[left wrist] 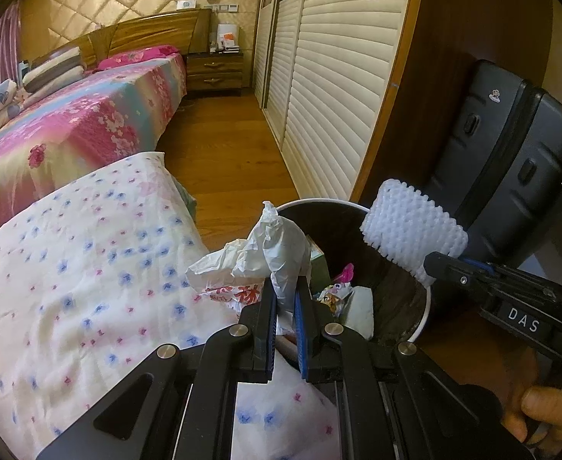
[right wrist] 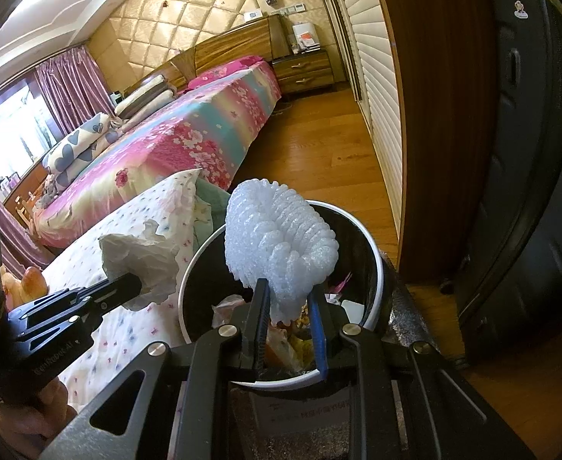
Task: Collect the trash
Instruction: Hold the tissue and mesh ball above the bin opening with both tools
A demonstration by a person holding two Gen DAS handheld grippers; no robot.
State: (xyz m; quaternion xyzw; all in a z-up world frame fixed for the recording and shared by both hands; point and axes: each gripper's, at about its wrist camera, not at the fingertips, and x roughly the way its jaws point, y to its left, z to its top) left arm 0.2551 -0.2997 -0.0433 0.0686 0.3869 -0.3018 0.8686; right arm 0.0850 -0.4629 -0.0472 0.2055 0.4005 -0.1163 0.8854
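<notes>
My left gripper (left wrist: 286, 287) is shut on a crumpled white tissue (left wrist: 285, 245), held just left of the bin's rim, over the flowered quilt. From the right wrist view the same tissue (right wrist: 139, 257) sticks out of the left gripper (right wrist: 137, 287) beside the bin. My right gripper (right wrist: 288, 291) is shut on a white foam fruit net (right wrist: 281, 237), held above the open mouth of the black bin with a white rim (right wrist: 373, 253). In the left wrist view the foam net (left wrist: 415, 226) hangs over the bin (left wrist: 342, 230) with the right gripper (left wrist: 434, 264) on it. The bin holds several wrappers and papers.
A white quilt with blue and pink flowers (left wrist: 70, 268) lies left of the bin, with a printed plastic bag (left wrist: 239, 291) on its edge. A dark suitcase (left wrist: 511, 145) stands to the right against a wooden panel. Wood floor (left wrist: 223, 142) runs between bed and louvred wardrobe doors (left wrist: 331, 76).
</notes>
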